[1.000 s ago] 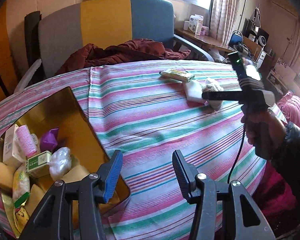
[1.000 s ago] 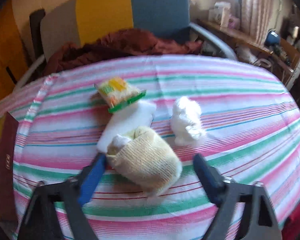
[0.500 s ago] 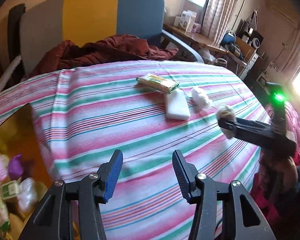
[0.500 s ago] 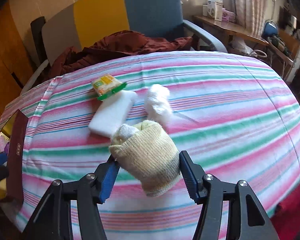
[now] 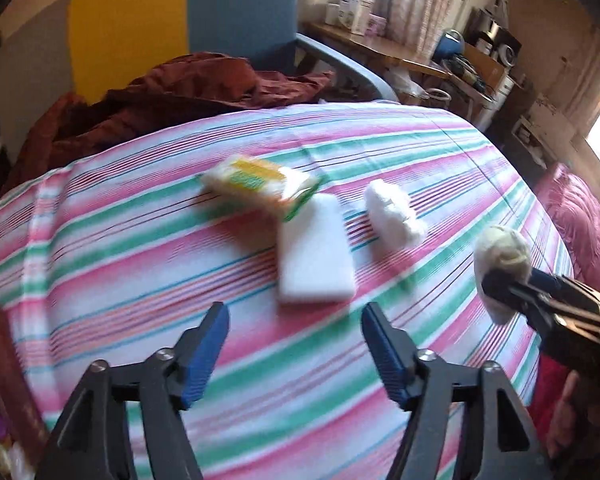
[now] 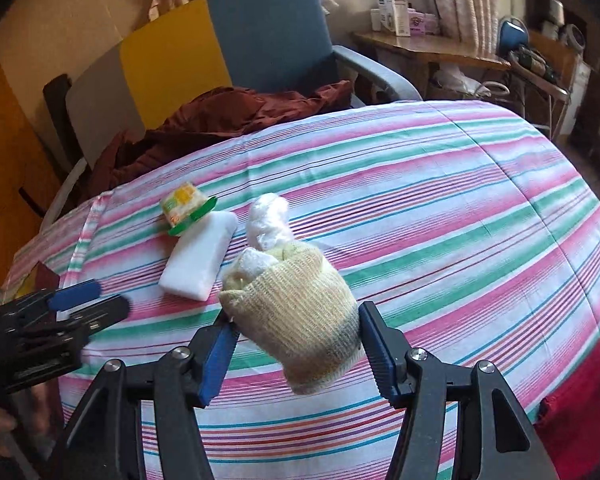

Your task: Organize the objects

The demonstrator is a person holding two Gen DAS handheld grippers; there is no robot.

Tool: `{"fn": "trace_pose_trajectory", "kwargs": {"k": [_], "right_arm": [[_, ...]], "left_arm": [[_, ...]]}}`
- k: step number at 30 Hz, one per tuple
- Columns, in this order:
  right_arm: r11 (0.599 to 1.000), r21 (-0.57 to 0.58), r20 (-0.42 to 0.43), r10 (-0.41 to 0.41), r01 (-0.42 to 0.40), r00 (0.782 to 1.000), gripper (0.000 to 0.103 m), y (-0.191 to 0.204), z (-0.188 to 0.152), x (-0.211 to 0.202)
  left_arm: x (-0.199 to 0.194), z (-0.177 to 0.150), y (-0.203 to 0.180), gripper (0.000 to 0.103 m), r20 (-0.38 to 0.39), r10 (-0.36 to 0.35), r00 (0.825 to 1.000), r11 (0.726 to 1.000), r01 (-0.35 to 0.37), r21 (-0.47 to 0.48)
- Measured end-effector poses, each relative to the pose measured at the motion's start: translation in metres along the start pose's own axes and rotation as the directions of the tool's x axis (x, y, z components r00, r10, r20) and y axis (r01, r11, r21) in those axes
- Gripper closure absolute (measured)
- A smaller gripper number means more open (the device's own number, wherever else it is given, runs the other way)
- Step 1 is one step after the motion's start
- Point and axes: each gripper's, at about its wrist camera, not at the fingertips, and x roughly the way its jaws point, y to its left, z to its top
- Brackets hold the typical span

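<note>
My right gripper [image 6: 296,330] is shut on a cream knitted bundle [image 6: 300,320], held a little above the striped tablecloth [image 6: 460,220]. The same bundle [image 5: 500,256] shows at the right of the left wrist view. On the cloth lie a yellow-green packet [image 6: 184,204], a white block [image 6: 200,256] and a white plastic wad [image 6: 268,216]. My left gripper [image 5: 294,344] hovers just short of the white block [image 5: 316,256]. Its jaws are opening and nothing is between them. The packet [image 5: 260,180] and wad [image 5: 392,208] lie beyond.
A chair [image 6: 220,52] with grey, yellow and blue panels stands behind the table, with a maroon cloth [image 6: 228,116] heaped on it. The dark red edge of a box [image 5: 4,368] shows at the lower left. A cluttered side table [image 6: 428,48] stands at the back right.
My left gripper swung right from the gold box to the items on the cloth, and its jaws spread wider. My right gripper closed on the cream bundle and lifted it off the cloth.
</note>
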Motion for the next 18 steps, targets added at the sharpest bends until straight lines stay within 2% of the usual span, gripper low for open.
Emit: {"fn": "trace_pose_trajectory", "kwargs": {"k": [6,11,12,14,16,18], "right_arm": [[1.000,0.013,-0.001,0.025,-0.025,1.000,0.043,-0.002,0.002,0.000],[0.999,0.024,0.003,0.037,-0.037,0.999,0.042,-0.005,0.003,0.000],[0.999,0.025,0.001,0.038,-0.038,0.999,0.042,-0.005,0.003,0.001],[0.999,0.025,-0.005,0.037,-0.037,0.999,0.042,-0.006,0.003,0.003],[0.999,0.024,-0.006,0.034,-0.033,0.999,0.042,-0.007,0.003,0.004],[0.999,0.026,-0.011,0.035,-0.035,0.999,0.042,-0.008,0.003,0.006]], "left_arm": [[0.039,0.021,-0.018,0.027,-0.034,0.025,0.999,0.999,-0.024,0.044],[0.073,0.033,-0.025,0.027,-0.076,0.084,0.994,0.994,-0.079,0.070],[0.079,0.034,-0.023,0.028,-0.090,0.099,0.991,0.994,-0.093,0.063],[0.079,0.032,-0.024,0.034,-0.060,0.135,0.989,0.988,-0.130,0.079],[0.074,0.027,-0.023,0.046,-0.048,0.119,0.992,0.990,-0.116,0.076],[0.066,0.016,-0.021,0.047,-0.041,0.119,0.992,0.988,-0.114,0.099]]}}
